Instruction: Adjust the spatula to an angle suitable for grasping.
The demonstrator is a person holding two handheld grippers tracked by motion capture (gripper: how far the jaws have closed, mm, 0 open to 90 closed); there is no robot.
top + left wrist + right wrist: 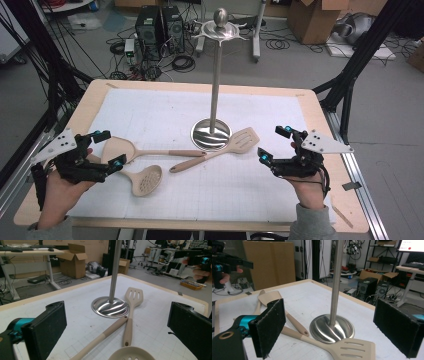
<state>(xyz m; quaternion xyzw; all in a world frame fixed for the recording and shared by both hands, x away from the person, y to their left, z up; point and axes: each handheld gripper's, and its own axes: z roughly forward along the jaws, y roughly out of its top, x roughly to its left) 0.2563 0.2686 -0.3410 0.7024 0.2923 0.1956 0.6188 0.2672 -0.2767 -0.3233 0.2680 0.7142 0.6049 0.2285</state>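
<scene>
We hold the left gripper [109,148] at about eight o'clock on the table [90,105], its jaws spread wide with nothing between them; its own view looks across the mat [165,107] between the two black pads [48,325]. The right gripper [274,143] sits at about four o'clock, jaws likewise wide apart and holding nothing. At the middle of the table stands the steel stand [214,90], upright on its round base, with hook arms and a knob on top. Three beige utensils lie around it. The slotted turner [242,141] lies at about five o'clock from the base, head just beside the base's rim, handle running toward the left gripper. The spoon [120,149] lies at about eight o'clock from the base, bowl close to the left gripper's jaws, handle end just beside the turner's handle; in the left gripper view the two handles cross. The skimmer [146,180] lies nearer us, just below the spoon, well apart from the stand. We can read no brand or label on the utensils, the stand or the grippers; the mat carries only a faint printed grid, and any marks on it are too small to read.
</scene>
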